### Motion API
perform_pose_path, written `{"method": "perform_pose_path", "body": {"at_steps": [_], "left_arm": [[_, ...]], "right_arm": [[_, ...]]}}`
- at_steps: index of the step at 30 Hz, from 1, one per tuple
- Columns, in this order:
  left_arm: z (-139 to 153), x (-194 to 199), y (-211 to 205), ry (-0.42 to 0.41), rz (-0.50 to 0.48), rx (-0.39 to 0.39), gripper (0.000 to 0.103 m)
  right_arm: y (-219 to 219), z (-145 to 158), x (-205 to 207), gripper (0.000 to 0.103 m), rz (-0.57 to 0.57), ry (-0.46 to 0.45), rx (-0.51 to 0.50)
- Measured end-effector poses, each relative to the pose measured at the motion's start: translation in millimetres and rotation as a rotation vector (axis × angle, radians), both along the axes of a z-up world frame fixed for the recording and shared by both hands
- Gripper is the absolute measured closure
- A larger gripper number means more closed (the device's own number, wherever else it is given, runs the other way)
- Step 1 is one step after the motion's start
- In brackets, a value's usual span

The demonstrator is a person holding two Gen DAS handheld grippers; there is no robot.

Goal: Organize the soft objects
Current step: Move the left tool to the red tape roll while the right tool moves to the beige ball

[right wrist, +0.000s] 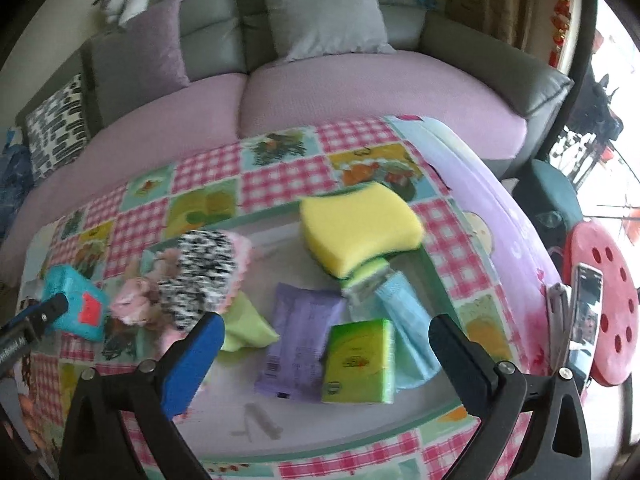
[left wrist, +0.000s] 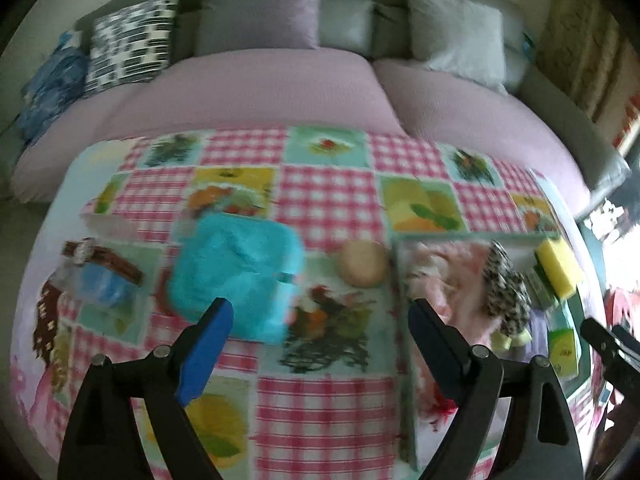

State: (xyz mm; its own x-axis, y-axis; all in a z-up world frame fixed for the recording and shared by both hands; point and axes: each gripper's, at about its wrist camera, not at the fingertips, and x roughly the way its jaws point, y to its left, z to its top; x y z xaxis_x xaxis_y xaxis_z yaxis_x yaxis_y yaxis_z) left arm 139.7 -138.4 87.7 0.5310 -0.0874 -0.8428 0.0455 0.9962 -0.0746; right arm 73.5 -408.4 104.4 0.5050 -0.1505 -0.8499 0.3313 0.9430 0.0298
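Observation:
My left gripper [left wrist: 320,320] hangs open over the patchwork tablecloth with nothing between its blue pads. A fluffy turquoise cloth [left wrist: 236,276] lies just beyond its left finger, and a tan round lump [left wrist: 362,262] sits ahead. My right gripper [right wrist: 324,340] stands open above a white tray [right wrist: 240,392]. The tray holds a yellow sponge [right wrist: 356,228], a speckled black-and-white plush [right wrist: 200,276], a pink fluffy item [right wrist: 132,300], a green cloth [right wrist: 244,324], a light blue cloth [right wrist: 404,320], a purple packet [right wrist: 300,332] and a green packet [right wrist: 358,360]. Nothing is gripped.
A brown-strapped watch [left wrist: 100,260] and a blue plastic bag [left wrist: 104,284] lie at the table's left. A pink-covered sofa [left wrist: 260,92] with cushions runs behind the table. A red stool [right wrist: 612,300] bearing a phone [right wrist: 586,308] stands off the table's right edge.

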Motion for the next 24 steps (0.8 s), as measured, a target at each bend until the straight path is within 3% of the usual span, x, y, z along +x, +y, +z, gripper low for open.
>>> {"method": "perform_pose_path", "body": {"at_steps": [10,19,24], "left_arm": [[18,-12,92,-0.044,0.219,0.023,0.014],[-14,-7,144,0.05,0.344,-0.015,0.014],[-44,4,153,0.119,0.376,-0.095,0.014]], "right_arm": [[65,25,7,0.0,0.167,-0.101,0.036],[149,4,33,0.0,0.356,-0.067,0.104],[177,-17,48,0.0,0.402,-0.016,0.106]]}}
